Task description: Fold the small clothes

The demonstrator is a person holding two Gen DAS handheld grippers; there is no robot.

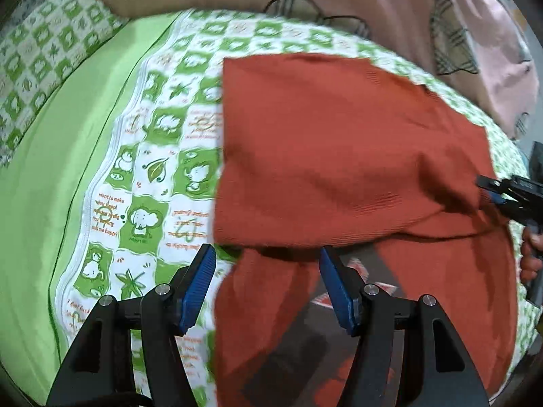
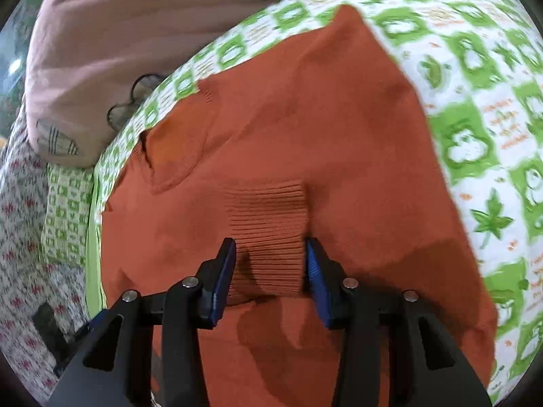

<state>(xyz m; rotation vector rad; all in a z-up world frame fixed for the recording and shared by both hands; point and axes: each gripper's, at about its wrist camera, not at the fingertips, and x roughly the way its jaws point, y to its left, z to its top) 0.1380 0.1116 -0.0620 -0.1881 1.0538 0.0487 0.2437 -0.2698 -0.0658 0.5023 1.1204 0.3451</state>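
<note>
A rust-orange knit sweater (image 1: 339,152) lies on a bed; in the right wrist view the sweater (image 2: 305,118) fills the middle, its V-neck to the left. My left gripper (image 1: 266,254) hangs open over the sweater's near edge, where a fold hangs down between its blue pads without touching them. My right gripper (image 2: 270,247) has its pads against both sides of the ribbed sleeve cuff (image 2: 271,213), which lies across the sweater's body. From the left wrist view the right gripper (image 1: 492,190) sits at the sweater's right edge, with cloth drawn up to it.
The bed cover (image 1: 152,135) is white with green cartoon squares, beside a plain green strip (image 1: 68,135). A pink quilt (image 1: 373,0) is bunched along the far side. A hand (image 1: 531,254) holds the right tool. A dark printed patch (image 1: 339,308) shows under the sweater's near edge.
</note>
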